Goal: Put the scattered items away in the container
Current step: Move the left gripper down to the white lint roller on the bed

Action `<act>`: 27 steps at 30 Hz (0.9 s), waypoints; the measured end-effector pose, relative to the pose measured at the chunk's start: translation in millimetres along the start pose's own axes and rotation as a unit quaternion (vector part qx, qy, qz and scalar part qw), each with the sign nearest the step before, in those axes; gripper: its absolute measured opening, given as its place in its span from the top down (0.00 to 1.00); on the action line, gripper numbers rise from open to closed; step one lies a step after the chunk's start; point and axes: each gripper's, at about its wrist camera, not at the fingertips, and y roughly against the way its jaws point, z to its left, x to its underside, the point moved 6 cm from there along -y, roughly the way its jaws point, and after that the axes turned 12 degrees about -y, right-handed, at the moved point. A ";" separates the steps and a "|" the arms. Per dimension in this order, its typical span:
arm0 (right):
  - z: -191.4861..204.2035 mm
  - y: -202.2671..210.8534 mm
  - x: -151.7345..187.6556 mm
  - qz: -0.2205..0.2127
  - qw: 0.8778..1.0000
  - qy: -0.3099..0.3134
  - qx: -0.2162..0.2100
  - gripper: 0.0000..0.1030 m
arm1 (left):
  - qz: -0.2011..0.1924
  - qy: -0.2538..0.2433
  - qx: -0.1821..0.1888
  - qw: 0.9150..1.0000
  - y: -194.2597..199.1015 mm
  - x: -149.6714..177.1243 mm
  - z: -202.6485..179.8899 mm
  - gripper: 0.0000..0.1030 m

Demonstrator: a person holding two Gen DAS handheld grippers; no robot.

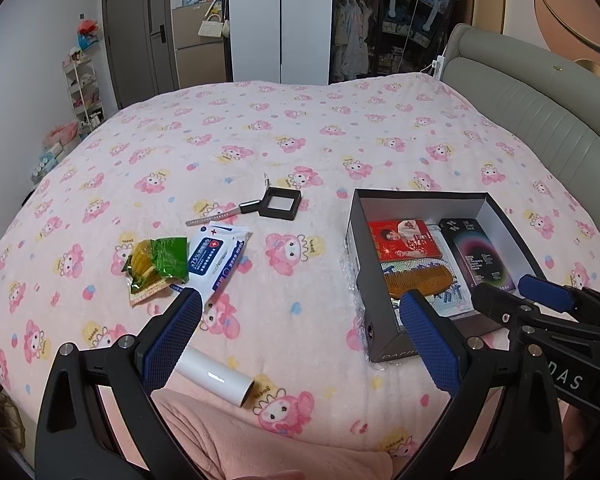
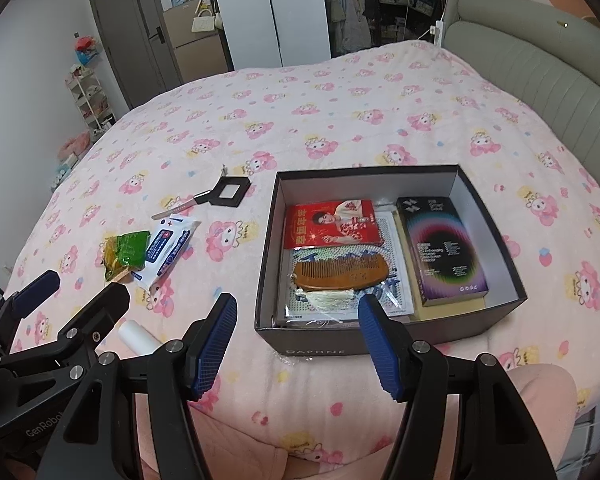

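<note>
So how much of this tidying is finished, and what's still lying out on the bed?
Partly done. The dark box already holds a wooden comb, a red packet and a black carton.

In hand: nothing; the left gripper and right gripper both have open, empty jaws.

Left on the blanket: a white tube, wet wipes pack, green snack packet, small black case and a metal tool.

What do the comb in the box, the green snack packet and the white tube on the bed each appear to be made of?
Comb: probably wood, orange-brown with a smooth finish.
Green snack packet: thin plastic or foil film, crinkled and shiny.
White tube: likely hard plastic, glossy, with a bright highlight streak.
</note>
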 end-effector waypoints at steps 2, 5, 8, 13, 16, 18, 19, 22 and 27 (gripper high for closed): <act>6.4 -4.2 5.1 0.006 1.000 0.009 0.000 0.42 | 0.008 0.009 0.003 1.000 -6.7 2.5 7.4 0.03; 16.0 -10.5 12.8 0.016 1.000 0.024 0.001 0.42 | 0.020 0.022 0.008 1.000 -16.8 6.2 18.5 0.03; 15.8 -19.4 11.1 0.038 0.999 0.019 -0.024 0.42 | 0.031 0.035 0.012 0.999 -26.8 9.9 29.5 0.03; 40.8 -46.2 23.5 0.076 0.995 0.046 -0.041 0.42 | 0.055 0.058 0.019 0.997 -46.2 18.2 49.3 0.03; 58.9 -67.8 32.7 0.096 0.992 0.071 -0.040 0.42 | 0.087 0.077 0.017 0.993 -68.2 31.4 66.8 0.03; 69.6 -82.7 40.1 0.117 0.989 0.082 -0.041 0.42 | 0.111 0.092 0.016 0.989 -83.9 41.3 78.6 0.03; 74.9 -90.9 44.8 0.130 0.987 0.085 -0.046 0.42 | 0.128 0.103 0.018 0.986 -93.2 47.6 84.9 0.03; 91.3 -114.6 61.5 0.169 0.979 0.098 -0.054 0.42 | 0.175 0.133 0.037 0.975 -118.9 66.0 100.4 0.06; 108.6 -144.8 100.4 0.236 0.963 0.111 -0.068 0.42 | 0.243 0.139 0.045 0.959 -153.6 84.7 119.9 0.09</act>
